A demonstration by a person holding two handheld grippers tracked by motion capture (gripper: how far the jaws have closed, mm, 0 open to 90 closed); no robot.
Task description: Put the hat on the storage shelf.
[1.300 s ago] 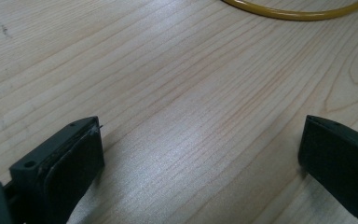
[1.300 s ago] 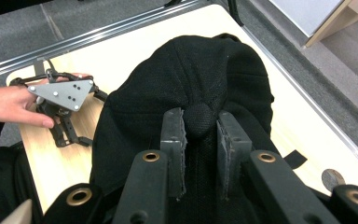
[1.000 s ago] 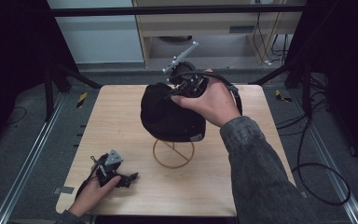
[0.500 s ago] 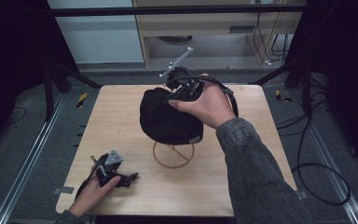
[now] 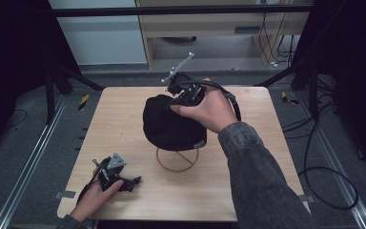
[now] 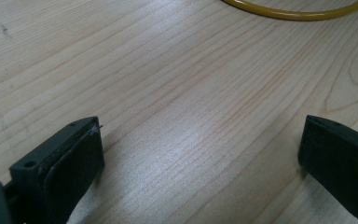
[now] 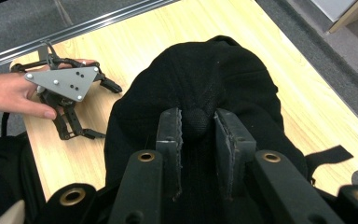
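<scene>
- Black cap [image 5: 169, 125] sits on a yellow wire stand [image 5: 177, 160] mid-table; fabric dark, domed, a strap tab at its 4 o'clock in the right gripper view.
- Right gripper [image 7: 198, 126] is clamped on a bunched fold at the cap's crown. The high view hides that pinch behind the right hand [image 5: 209, 109].
- Left gripper [image 6: 200, 149] has jaws wide apart with nothing between, low over the wooden table [image 5: 124, 109], at 7 o'clock from the cap. Its view catches the stand's ring at 12 o'clock.
</scene>
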